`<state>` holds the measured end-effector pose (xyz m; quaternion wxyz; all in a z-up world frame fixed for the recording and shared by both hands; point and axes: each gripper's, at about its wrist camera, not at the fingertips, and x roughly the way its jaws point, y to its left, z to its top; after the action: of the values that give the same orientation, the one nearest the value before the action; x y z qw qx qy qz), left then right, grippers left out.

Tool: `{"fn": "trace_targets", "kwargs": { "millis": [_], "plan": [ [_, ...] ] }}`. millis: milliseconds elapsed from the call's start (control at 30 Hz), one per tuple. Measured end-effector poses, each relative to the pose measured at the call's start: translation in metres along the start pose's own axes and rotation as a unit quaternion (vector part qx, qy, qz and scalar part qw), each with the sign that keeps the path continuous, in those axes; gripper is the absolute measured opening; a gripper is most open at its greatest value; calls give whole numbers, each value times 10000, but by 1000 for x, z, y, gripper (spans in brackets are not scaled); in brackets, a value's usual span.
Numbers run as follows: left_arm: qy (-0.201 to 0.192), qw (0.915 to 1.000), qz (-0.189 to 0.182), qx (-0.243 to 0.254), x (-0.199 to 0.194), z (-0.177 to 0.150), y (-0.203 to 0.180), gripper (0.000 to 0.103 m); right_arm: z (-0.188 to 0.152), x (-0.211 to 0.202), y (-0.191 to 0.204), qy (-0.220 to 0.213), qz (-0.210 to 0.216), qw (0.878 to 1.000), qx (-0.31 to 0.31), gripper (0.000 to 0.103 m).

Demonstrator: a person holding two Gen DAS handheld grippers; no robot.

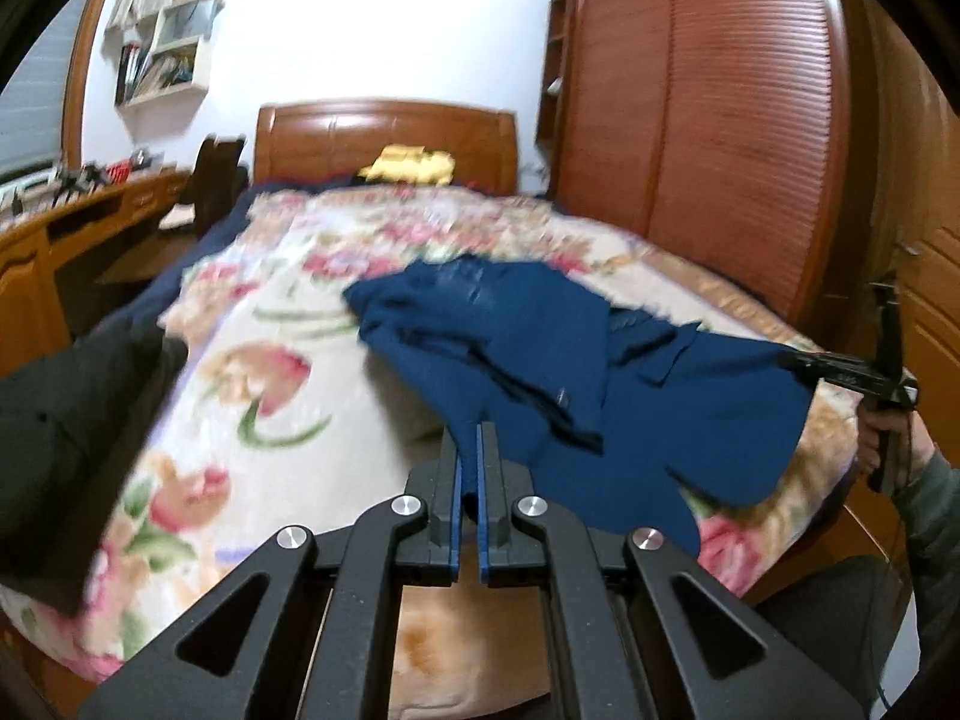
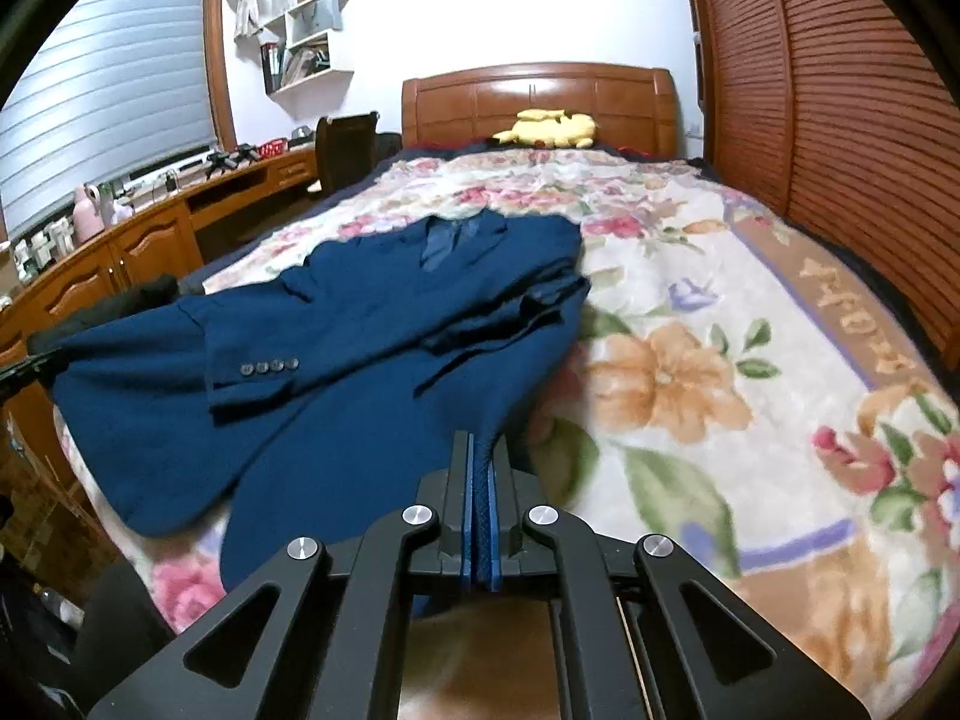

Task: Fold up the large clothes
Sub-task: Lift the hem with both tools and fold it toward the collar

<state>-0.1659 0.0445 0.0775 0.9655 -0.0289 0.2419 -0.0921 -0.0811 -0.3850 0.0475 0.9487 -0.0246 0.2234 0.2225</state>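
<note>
A navy blue suit jacket [image 2: 360, 324] lies spread on the floral blanket [image 2: 690, 312] of a bed, collar toward the headboard, one sleeve with cuff buttons folded across its front. It also shows in the left wrist view [image 1: 540, 348]. My left gripper [image 1: 470, 432] is shut on the jacket's lower hem at one corner. My right gripper [image 2: 480, 441] is shut on the hem at the other corner. The right gripper also shows at the right edge of the left wrist view [image 1: 792, 360], pinching the cloth.
A yellow plush toy [image 2: 549, 126] lies by the wooden headboard [image 2: 540, 96]. A slatted wardrobe [image 2: 840, 108] runs along the right side. A wooden desk [image 2: 150, 228] with clutter and a chair [image 2: 345, 150] stand on the left. A dark garment [image 1: 72, 420] lies at the bed's left edge.
</note>
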Motion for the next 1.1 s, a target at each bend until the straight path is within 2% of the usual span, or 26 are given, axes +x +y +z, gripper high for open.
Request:
{"fn": "trace_targets", "kwargs": {
  "millis": [367,667,1100],
  "plan": [
    [-540,9984,49,153,-50,36,-3,4,22,-68,28,-424,109,9979,-482,3],
    [-979,9944,151,370,-83,67,-8,4,35,-121,55,-941,246,9921,-793,3],
    [-1464,9879,122,499,-112,126,-30,4,46,-159,57,-1482,218,9837,-991,3]
  ]
}}
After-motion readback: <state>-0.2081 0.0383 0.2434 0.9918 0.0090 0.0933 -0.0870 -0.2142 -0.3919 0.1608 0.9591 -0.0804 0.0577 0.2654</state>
